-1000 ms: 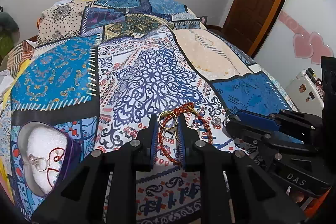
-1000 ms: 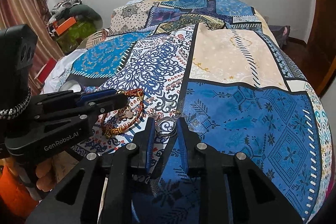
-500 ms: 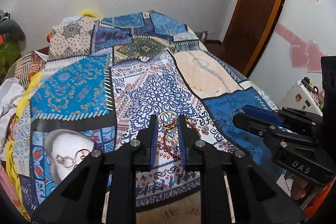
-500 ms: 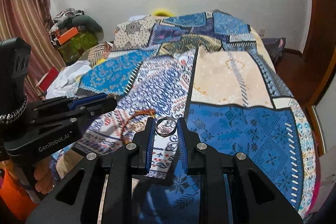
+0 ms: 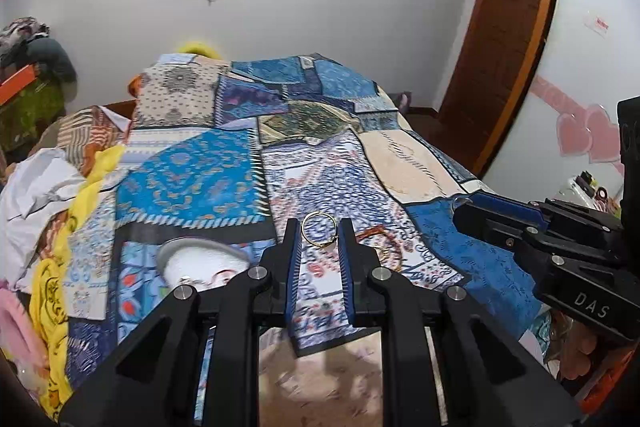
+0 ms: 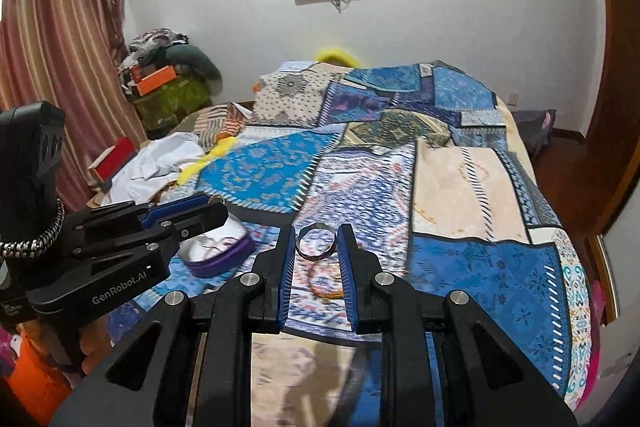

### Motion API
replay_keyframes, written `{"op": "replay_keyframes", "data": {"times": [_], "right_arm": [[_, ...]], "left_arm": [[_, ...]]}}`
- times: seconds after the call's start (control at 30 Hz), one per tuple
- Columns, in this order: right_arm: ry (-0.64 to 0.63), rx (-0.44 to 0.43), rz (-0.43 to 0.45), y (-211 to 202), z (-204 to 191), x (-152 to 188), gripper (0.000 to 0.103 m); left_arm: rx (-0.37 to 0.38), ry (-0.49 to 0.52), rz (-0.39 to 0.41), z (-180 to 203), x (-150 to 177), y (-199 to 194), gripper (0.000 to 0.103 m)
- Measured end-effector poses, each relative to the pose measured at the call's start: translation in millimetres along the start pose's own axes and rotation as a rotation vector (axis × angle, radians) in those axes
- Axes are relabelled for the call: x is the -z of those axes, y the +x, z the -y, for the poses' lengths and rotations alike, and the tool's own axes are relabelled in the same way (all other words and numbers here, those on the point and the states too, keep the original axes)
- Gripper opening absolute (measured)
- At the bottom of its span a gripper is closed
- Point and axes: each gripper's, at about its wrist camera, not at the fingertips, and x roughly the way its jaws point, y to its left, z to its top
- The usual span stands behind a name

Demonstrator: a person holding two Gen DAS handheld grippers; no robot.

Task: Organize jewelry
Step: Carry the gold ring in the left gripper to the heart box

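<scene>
**Both grippers hold rings above the bed**

A patchwork bedspread (image 5: 192, 183) covers the bed. On it sit a purple-rimmed jewelry case (image 6: 218, 255) and a red beaded bracelet (image 6: 326, 283). The left gripper (image 5: 319, 233) pinches a gold ring (image 5: 319, 230); the right gripper (image 6: 316, 245) pinches a silver ring (image 6: 316, 245), both raised above the bedspread.

Two handheld grippers, both matte black plastic with angular, triangulated frames. The left gripper (image 5: 319, 239) has two narrow fingers lined with ribbed blue pads (image 5: 294, 267) and round silver screws at the joints. The right gripper (image 6: 316, 245) matches it: blue ribbed pads, silver screws. Seen side-on, the right one carries white "DAS" lettering; the left reads "GenRobot.AI" and has a black-and-white braided cord (image 6: 32, 241) looped around its handle. Bare fingers (image 5: 576, 359) show beneath the right gripper's handle.
</scene>
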Motion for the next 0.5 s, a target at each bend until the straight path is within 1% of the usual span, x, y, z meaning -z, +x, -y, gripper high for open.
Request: {"op": "replay_keyframes", "data": {"times": [0.27,0.5], "right_arm": [[-0.041,-0.066,-0.006,12.5,-35.6,-2.2,0.019],[-0.078,-0.111,-0.024,31.0,-59.7,-4.9,0.019]], "left_arm": [[-0.065,-0.049,0.011,-38.5,14.3,-26.4,0.017],[-0.102,-0.105,-0.005,-66.7,29.2,-30.6,0.017]]}}
